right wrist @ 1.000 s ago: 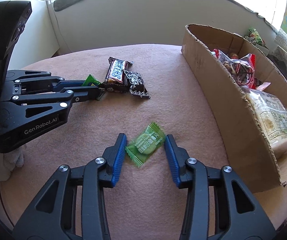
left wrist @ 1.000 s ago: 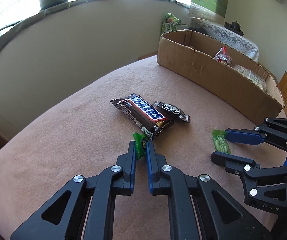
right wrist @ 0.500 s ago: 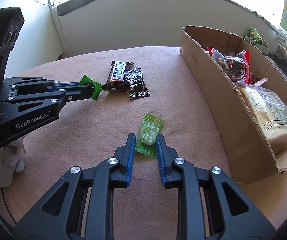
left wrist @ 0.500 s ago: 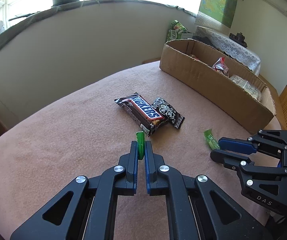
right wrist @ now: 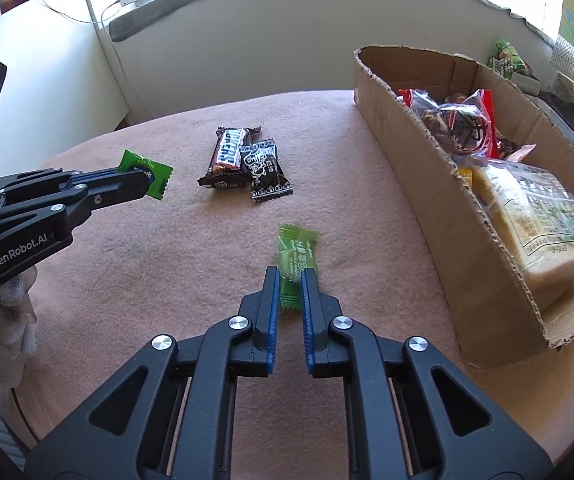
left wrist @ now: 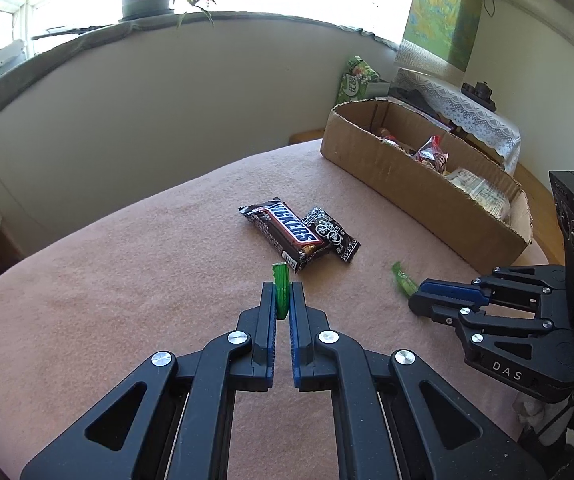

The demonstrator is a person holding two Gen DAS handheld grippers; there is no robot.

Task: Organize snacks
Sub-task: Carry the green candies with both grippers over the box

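Both candies now off the blanket (right wrist: 167, 248), left gripper (left wrist: 282, 294) and right gripper (right wrist: 289, 280) each clenched on one.

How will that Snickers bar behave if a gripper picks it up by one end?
The Snickers bar looks full and thick, so it should stay fairly stiff, not flop. Its glossy wrapper may slip. One edge touches the dark snack packet, which might get nudged.
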